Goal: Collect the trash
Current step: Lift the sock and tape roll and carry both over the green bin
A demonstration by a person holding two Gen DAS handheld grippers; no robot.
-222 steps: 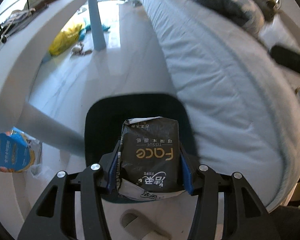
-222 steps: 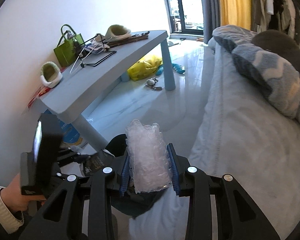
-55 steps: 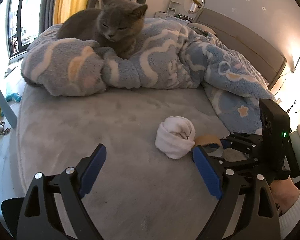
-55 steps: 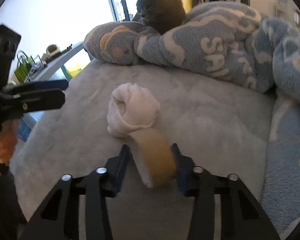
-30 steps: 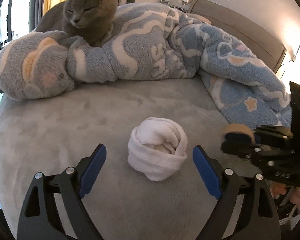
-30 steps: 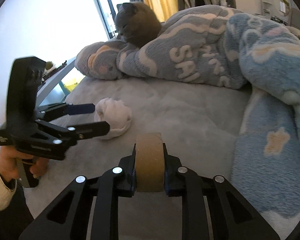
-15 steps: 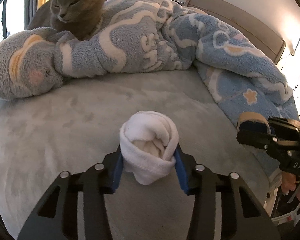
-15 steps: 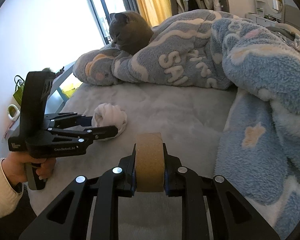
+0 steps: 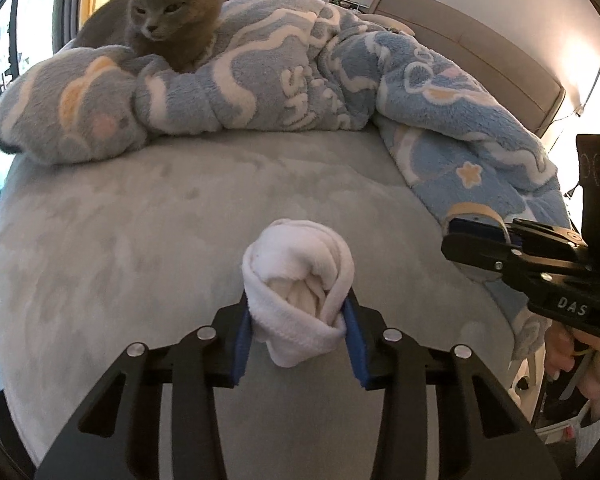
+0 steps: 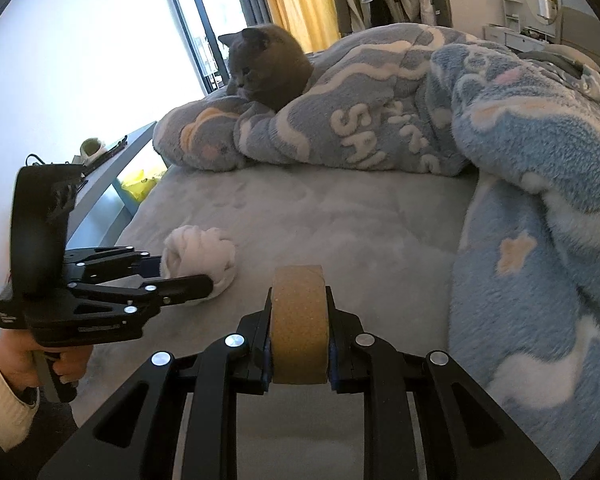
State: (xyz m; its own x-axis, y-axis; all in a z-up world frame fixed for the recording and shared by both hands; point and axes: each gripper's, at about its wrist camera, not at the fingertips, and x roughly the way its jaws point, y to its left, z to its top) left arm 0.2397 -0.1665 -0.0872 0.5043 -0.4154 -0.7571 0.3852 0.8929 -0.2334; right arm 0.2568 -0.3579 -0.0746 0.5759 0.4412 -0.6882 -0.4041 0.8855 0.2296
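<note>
At lower centre, the left gripper (image 9: 298,330) has just closed on a rolled white sock (image 9: 298,288), hiding its sides; the right gripper (image 10: 298,354) clamps a brown tape roll (image 10: 298,322), lower half hidden

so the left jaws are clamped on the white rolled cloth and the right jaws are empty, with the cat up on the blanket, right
Not quite: the right gripper is not empty. In the right wrist view its jaws are shut on a brown tape roll. The rest holds: the left gripper has just closed on the white rolled cloth, and the cat sits on the blanket.
</note>
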